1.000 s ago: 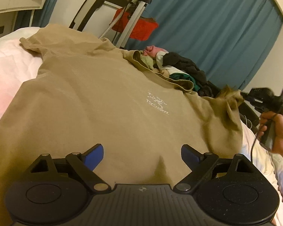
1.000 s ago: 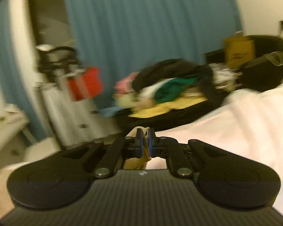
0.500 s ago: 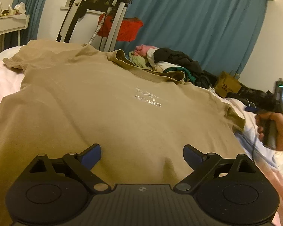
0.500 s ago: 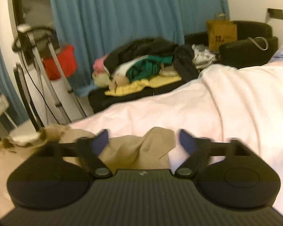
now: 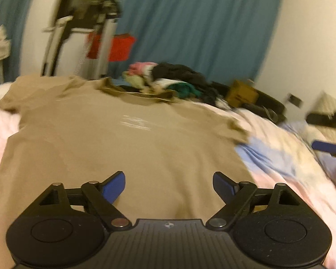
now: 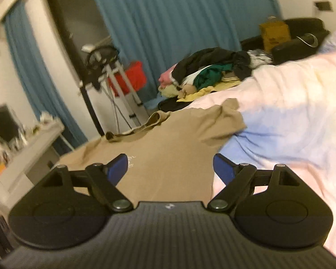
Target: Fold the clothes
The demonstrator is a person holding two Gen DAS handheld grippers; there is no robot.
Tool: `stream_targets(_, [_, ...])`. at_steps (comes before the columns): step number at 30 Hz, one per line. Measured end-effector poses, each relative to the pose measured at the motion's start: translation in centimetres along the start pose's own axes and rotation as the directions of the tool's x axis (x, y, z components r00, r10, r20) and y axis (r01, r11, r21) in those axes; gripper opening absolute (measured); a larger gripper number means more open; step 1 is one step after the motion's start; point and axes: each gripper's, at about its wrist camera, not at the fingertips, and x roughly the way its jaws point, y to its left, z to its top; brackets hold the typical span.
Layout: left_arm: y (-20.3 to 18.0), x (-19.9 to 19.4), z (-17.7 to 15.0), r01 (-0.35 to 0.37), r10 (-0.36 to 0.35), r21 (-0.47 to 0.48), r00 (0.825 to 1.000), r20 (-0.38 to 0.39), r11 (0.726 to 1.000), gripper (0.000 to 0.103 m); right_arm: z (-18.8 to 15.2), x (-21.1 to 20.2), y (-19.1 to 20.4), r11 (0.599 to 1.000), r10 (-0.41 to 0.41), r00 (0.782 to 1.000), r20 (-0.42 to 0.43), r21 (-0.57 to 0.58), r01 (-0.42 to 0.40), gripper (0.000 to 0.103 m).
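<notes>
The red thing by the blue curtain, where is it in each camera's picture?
Left wrist: the red thing is upper left of middle, behind the metal stand.
Right wrist: the red thing is left of middle, beside the same stand.
Shared landmark: the clothes pile lies just right of it in both.

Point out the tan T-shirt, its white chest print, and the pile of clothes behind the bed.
tan T-shirt (image 5: pixel 127 157): left wrist view, middle of the front.
white chest print (image 5: pixel 135 121): left wrist view, blurred lettering.
pile of clothes (image 6: pixel 209 71): right wrist view, green garment.
</notes>
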Motion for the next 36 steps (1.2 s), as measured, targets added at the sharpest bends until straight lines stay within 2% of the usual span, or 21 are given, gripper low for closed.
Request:
stream_targets(3, [-3.4,-2.0,-1.2,0.095,-0.093,0.073,0.995,-0.034,0.993,0.076,-1.2,-2.6,-1.4,0.997,0.0,1.0,0.021,0.077,-0.002,0.085])
stream_targets(7, [-7.4,-3.0,-3.0,0.205,-0.196,0.116,0.977,-0.088,0.972,0.064,-1.4,-4.3,-2.5,0.993,-0.014,0.999,0.043,0.121,0.008,0.086])
stream_targets(9, [-9.4,-2.8,-3.9,0.27,-0.257,0.116,0.959,-0.122,0.956,0.046,-1.3,-5.0,-2.7,0.992,0.004,0.997,0.072,0.129,-0.013,0.086])
stream_targets(12, [-12.0,-2.2,-5.8,0.357,-0.329,0.141,0.925,-0.189,0.923,0.043,-1.2,-5.3,-3.2,0.99,0.012,0.996,0.088,0.136,-0.024,0.086])
stream_targets(15, [-14.2,-1.6,-8.1,0.409,-0.353,0.201,0.898,-0.263,0.89,0.042,-1.2,-5.4,-3.9,0.987,0.021,0.996,0.09,0.157,-0.035,0.086])
stream_targets(17, [-15.0,-1.2,-9.5,0.428,-0.351,0.244,0.886,-0.303,0.87,0.043,-1.3,-5.4,-4.4,0.983,0.031,0.995,0.09,0.178,-0.047,0.086])
stream_targets(20, [-15.5,-0.2,-11.2,0.419,-0.313,0.297,0.885,-0.344,0.858,0.05,-1.3,-5.6,-5.0,0.976,0.048,0.994,0.094,0.208,-0.067,0.086])
stream_targets(22, [-15.7,0.5,-12.2,0.407,-0.284,0.334,0.888,-0.361,0.85,0.05,-1.4,-5.5,-5.1,0.974,0.056,0.994,0.093,0.215,-0.075,0.086])
stream_targets(25, [-16.1,1.5,-13.2,0.376,-0.238,0.388,0.902,-0.36,0.841,0.049,-1.4,-5.0,-5.1,0.973,0.063,0.995,0.082,0.216,-0.08,0.086])
stream_targets(28, [-16.3,2.4,-13.3,0.355,-0.228,0.384,0.913,-0.339,0.852,0.026,-1.5,-4.8,-5.2,0.974,0.06,0.995,0.073,0.214,-0.075,0.086])
stream_targets(29, [-16.4,2.3,-13.2,0.363,-0.239,0.383,0.912,-0.332,0.85,0.004,-1.5,-4.8,-5.2,0.974,0.058,0.996,0.073,0.214,-0.072,0.086])
stream_targets(30, [-16.4,2.0,-13.0,0.371,-0.254,0.381,0.911,-0.324,0.847,0.001,-1.5,-4.8,-5.3,0.974,0.056,0.996,0.074,0.216,-0.071,0.086])
stream_targets(32, [-16.4,0.6,-12.6,0.401,-0.303,0.378,0.907,-0.293,0.835,0.001,-1.5,-4.9,-5.4,0.972,0.055,0.995,0.083,0.225,-0.073,0.086])
stream_targets(36, [-16.9,-1.0,-12.0,0.476,-0.392,0.367,0.875,-0.283,0.799,0.0,-1.5,-5.3,-5.6,0.969,0.059,0.992,0.11,0.234,-0.083,0.086])
